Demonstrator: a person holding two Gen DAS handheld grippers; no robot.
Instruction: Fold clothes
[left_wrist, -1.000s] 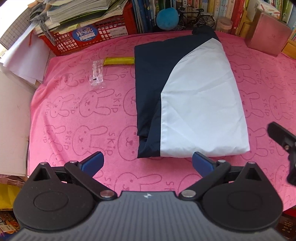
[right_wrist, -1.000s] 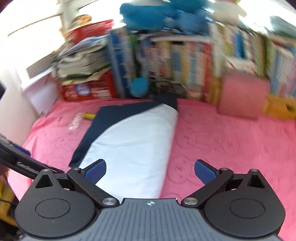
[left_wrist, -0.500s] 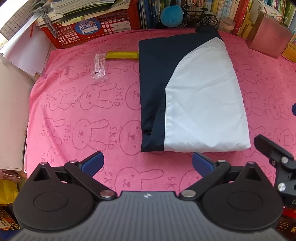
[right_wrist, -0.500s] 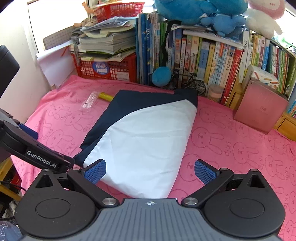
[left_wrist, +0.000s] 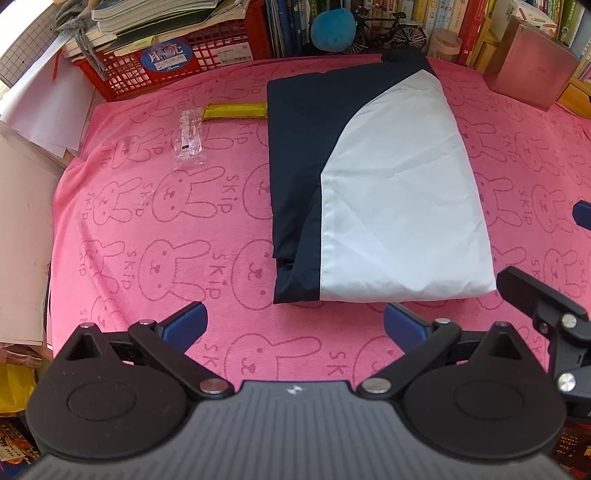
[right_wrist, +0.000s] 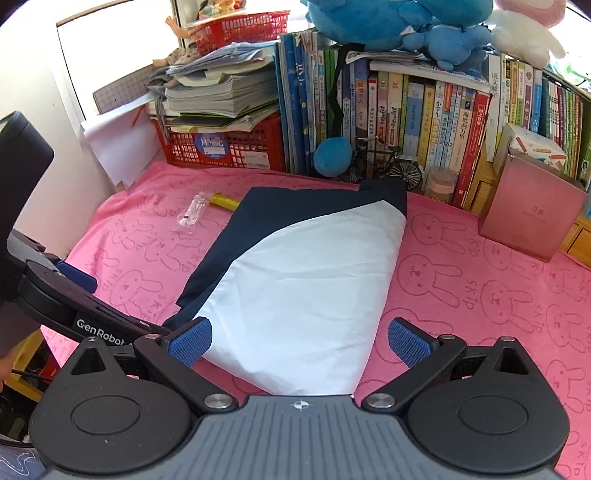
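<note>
Left wrist: garment (left_wrist: 369, 184) beyond tool (left_wrist: 295, 325).

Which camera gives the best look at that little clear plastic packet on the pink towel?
The left wrist view: the clear plastic packet lies in plain sight from above beside the yellow strip, left of the folded garment. In the right wrist view the packet is smaller, farther off and seen at a shallow angle.

A folded garment (left_wrist: 373, 192) of navy and white fabric lies flat on the pink rabbit-print towel (left_wrist: 177, 229) covering the table, towards its middle and reaching almost to the far edge. The white panel faces up, curving across the navy, which shows along the left side and far end. Light creases cross the white.
</note>
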